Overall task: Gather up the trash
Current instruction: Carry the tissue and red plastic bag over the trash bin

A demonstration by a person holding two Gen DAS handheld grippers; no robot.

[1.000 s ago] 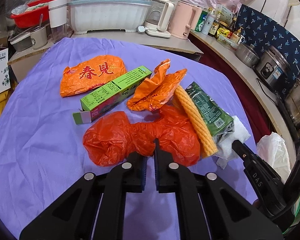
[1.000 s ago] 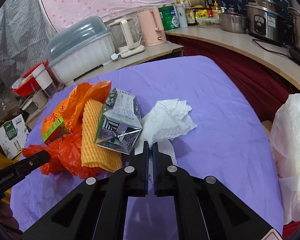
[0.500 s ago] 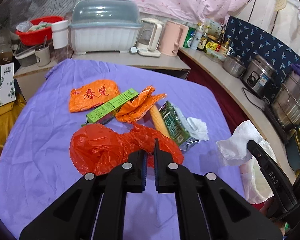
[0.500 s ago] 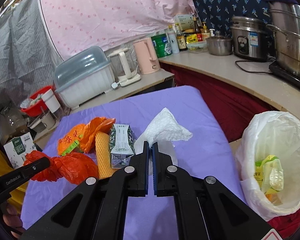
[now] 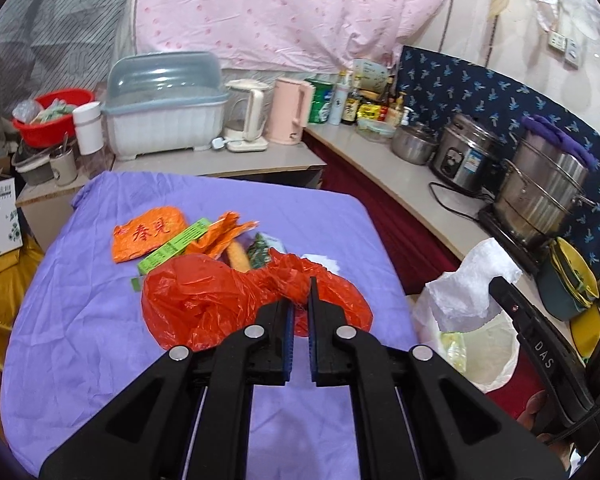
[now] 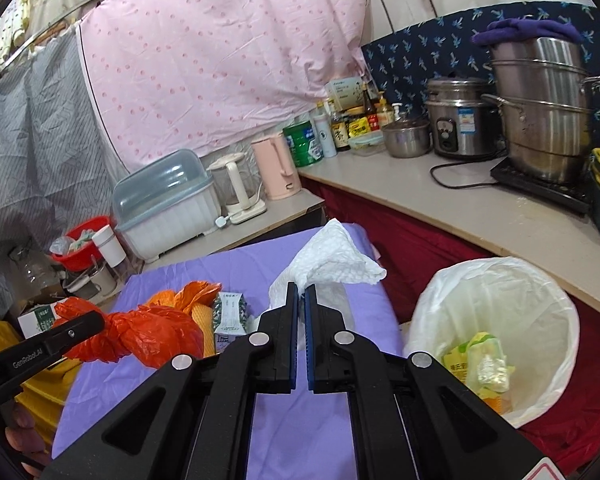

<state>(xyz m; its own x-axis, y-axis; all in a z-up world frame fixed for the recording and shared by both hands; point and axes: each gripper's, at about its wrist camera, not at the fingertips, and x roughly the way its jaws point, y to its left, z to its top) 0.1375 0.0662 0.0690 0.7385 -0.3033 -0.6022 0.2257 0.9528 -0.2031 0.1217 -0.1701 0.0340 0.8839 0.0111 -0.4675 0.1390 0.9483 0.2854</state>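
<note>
A crumpled red plastic bag (image 5: 236, 296) is hanging pinched in the left gripper (image 5: 300, 304), lifted above the purple-covered counter (image 5: 80, 320). A wrinkled white paper towel (image 6: 336, 260) is dangling from the closed right gripper (image 6: 301, 292). An orange wrapper (image 5: 150, 234), a green box (image 5: 176, 246), a yellow foam net (image 5: 238, 256) and a green carton (image 6: 230, 314) are lying clustered on the counter. A white-lined trash bin (image 6: 540, 292) is standing beside it, holding yellow packaging.

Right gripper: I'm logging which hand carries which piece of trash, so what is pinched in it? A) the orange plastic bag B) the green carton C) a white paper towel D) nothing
C: the right gripper is shut on the white paper towel.
</note>
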